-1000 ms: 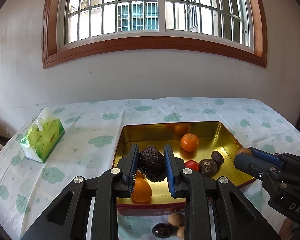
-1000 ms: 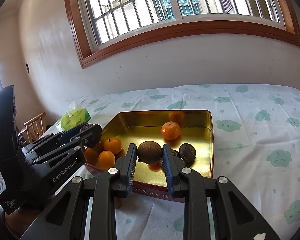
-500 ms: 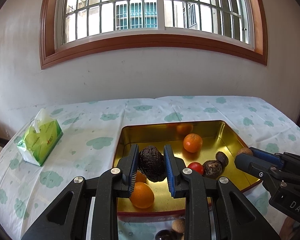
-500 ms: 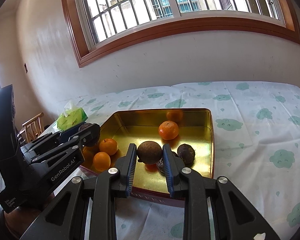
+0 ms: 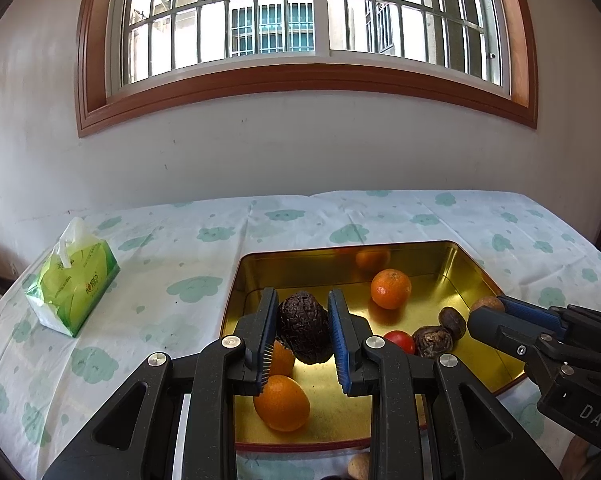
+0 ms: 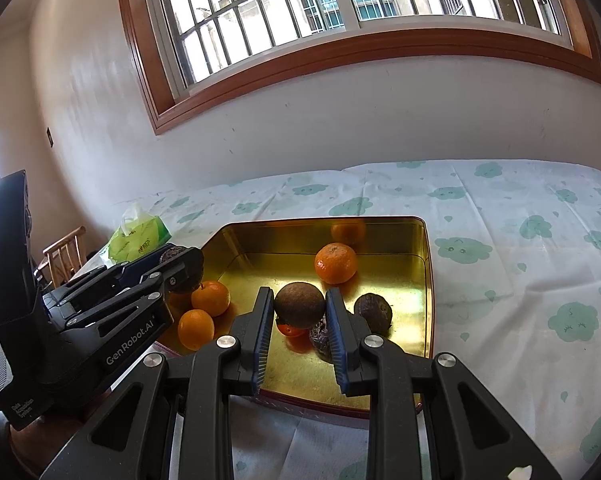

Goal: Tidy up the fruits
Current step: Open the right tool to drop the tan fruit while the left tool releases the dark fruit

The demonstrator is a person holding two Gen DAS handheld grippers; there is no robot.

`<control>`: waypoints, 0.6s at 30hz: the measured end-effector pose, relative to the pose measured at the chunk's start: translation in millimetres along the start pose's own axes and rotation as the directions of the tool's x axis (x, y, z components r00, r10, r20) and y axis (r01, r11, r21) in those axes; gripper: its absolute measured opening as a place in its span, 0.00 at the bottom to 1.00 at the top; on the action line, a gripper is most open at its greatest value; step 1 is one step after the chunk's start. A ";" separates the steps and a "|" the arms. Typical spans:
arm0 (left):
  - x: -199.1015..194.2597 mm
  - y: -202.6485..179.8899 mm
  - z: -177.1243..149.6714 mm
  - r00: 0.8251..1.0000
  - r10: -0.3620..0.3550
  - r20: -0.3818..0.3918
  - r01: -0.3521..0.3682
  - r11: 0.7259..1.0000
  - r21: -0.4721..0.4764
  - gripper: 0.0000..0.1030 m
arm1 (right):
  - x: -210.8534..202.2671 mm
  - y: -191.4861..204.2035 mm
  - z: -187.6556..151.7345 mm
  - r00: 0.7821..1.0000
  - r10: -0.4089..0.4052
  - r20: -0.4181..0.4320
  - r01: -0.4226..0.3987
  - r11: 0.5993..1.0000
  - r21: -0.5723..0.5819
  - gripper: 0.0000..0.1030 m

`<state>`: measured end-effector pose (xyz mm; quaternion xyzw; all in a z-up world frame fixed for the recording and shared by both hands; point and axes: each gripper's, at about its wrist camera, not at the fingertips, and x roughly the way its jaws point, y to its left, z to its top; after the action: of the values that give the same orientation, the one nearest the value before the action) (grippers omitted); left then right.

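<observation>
My left gripper (image 5: pixel 303 334) is shut on a dark wrinkled avocado (image 5: pixel 303 328) and holds it over the near left part of the gold tin tray (image 5: pixel 452 256). My right gripper (image 6: pixel 299 312) is shut on a brown round fruit (image 6: pixel 299 304) above the tray's (image 6: pixel 424 264) near right part. The tray holds three oranges (image 5: pixel 391 289) (image 5: pixel 281 402) (image 6: pixel 210 298), a red tomato (image 5: pixel 400 341) and two dark wrinkled fruits (image 5: pixel 432 340) (image 6: pixel 372 311). The right gripper also shows in the left wrist view (image 5: pixel 496 312), the left gripper in the right wrist view (image 6: pixel 180 264).
A green tissue pack (image 5: pixel 74 286) lies on the cloud-print tablecloth (image 5: pixel 172 240) at the left. A small brown fruit (image 5: pixel 358 466) lies on the cloth in front of the tray. A wooden chair (image 6: pixel 64 254) stands beyond the table's left edge. The wall and window are behind.
Both grippers have moved forward and lifted a little over the tray, each still holding its fruit. The fruits in the tray have not moved.
</observation>
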<state>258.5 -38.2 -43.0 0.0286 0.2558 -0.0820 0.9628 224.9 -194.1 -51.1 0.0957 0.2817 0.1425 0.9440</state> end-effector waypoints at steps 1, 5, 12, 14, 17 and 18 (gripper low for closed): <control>1.0 0.2 0.0 1.000 0.000 -0.001 0.000 1.000 0.001 0.25 | -0.1 0.2 0.1 1.000 -0.001 0.000 0.001 1.000 -0.001 0.24; 3.9 0.3 1.1 1.000 0.001 0.001 -0.002 1.000 0.005 0.25 | 1.5 -0.5 0.5 1.000 0.000 0.000 0.000 1.000 0.000 0.24; 9.5 0.8 2.9 1.000 0.005 0.000 -0.005 1.000 0.006 0.26 | 4.9 -1.8 1.3 1.000 0.001 -0.001 -0.001 1.000 0.000 0.24; 10.9 1.2 3.5 1.000 0.005 0.001 -0.005 1.000 0.007 0.25 | 5.2 -1.9 1.4 1.000 0.001 -0.001 -0.001 1.000 0.000 0.24; 11.7 1.0 3.7 1.000 0.006 0.001 -0.006 1.000 0.005 0.25 | 5.9 -2.2 1.5 1.000 0.001 -0.002 -0.001 1.000 -0.001 0.24; 11.7 0.9 3.7 1.000 0.007 0.001 -0.007 1.000 0.006 0.25 | 5.4 -1.8 1.7 1.000 0.001 -0.002 -0.001 1.000 0.000 0.24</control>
<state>270.4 -39.3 -45.6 0.0322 0.2550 -0.0795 0.9631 230.6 -194.3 -53.0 0.0957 0.2825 0.1429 0.9437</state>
